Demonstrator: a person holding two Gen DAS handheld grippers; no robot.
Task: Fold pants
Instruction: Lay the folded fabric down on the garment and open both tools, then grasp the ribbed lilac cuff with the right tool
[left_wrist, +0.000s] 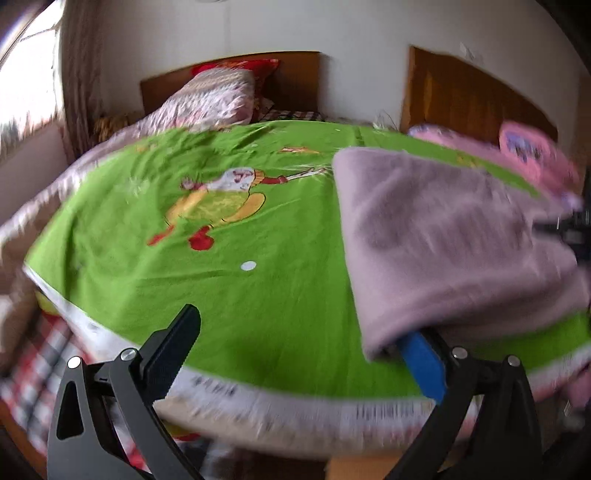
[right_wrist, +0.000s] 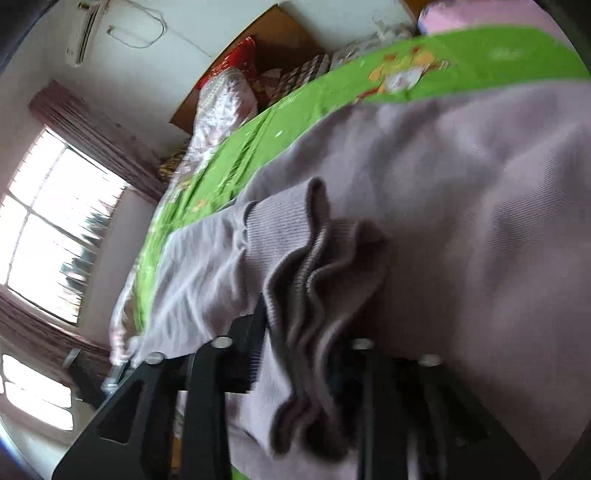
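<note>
The pale mauve pants (left_wrist: 443, 236) lie folded over on the right side of the green cartoon bedspread (left_wrist: 229, 288). My left gripper (left_wrist: 295, 339) is open near the bed's front edge. Its left finger (left_wrist: 173, 343) is bare. Its blue-padded right finger (left_wrist: 421, 360) is tucked under the pants' near corner. In the right wrist view the pants (right_wrist: 461, 206) fill the frame. My right gripper (right_wrist: 306, 343) is shut on their bunched ribbed cuffs (right_wrist: 314, 258), and the right gripper also shows at the left wrist view's far right edge (left_wrist: 569, 232).
A pink floral quilt and pillow (left_wrist: 214, 99) lie at the bed's head against a wooden headboard (left_wrist: 295, 74). Pink bedding (left_wrist: 524, 155) sits at the far right. A window (right_wrist: 55, 229) is to the left. A checked sheet (left_wrist: 40, 362) hangs below the bed's front-left edge.
</note>
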